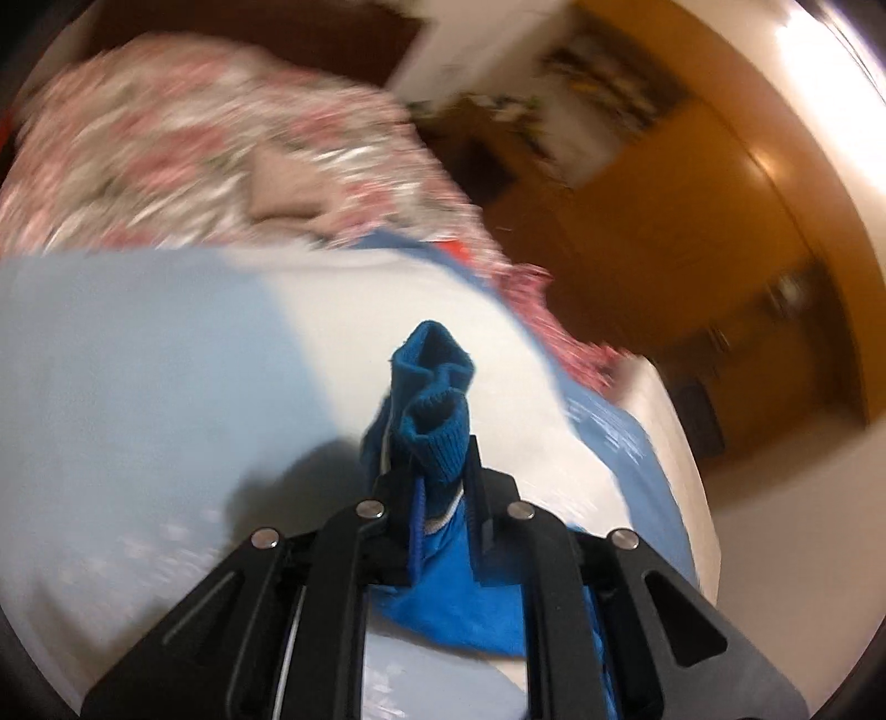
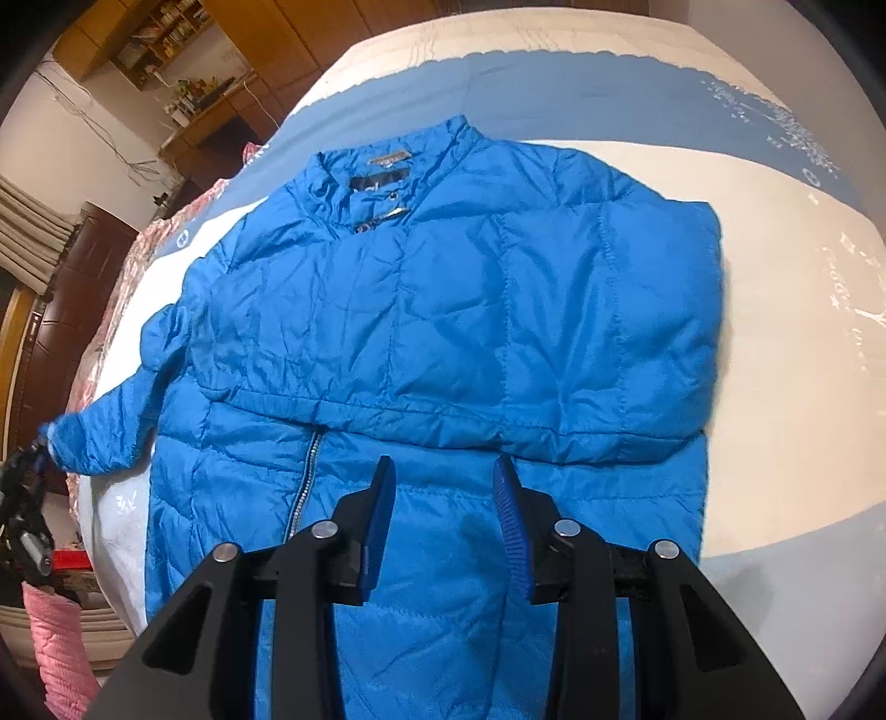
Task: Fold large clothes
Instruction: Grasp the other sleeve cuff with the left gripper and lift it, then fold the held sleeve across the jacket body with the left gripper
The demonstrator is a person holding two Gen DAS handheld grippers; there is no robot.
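Note:
A bright blue puffer jacket [image 2: 443, 310] lies front up on the bed, collar at the far end. One sleeve is folded across its chest. The other sleeve [image 2: 105, 426] stretches out to the left. My left gripper [image 1: 429, 471] is shut on that sleeve's knitted cuff [image 1: 434, 410] and holds it above the bed; it shows at the left edge of the right wrist view [image 2: 27, 471]. My right gripper [image 2: 443, 482] is open and empty, just above the jacket's lower front, right of the zipper [image 2: 304, 476].
The bed sheet [image 2: 775, 387] is white with pale blue bands. A pink floral quilt [image 1: 194, 149] is bunched at the bed's far side. Wooden cabinets [image 1: 720, 232] and shelves [image 2: 166, 39] stand beyond the bed. A pink cloth [image 2: 55, 637] hangs at lower left.

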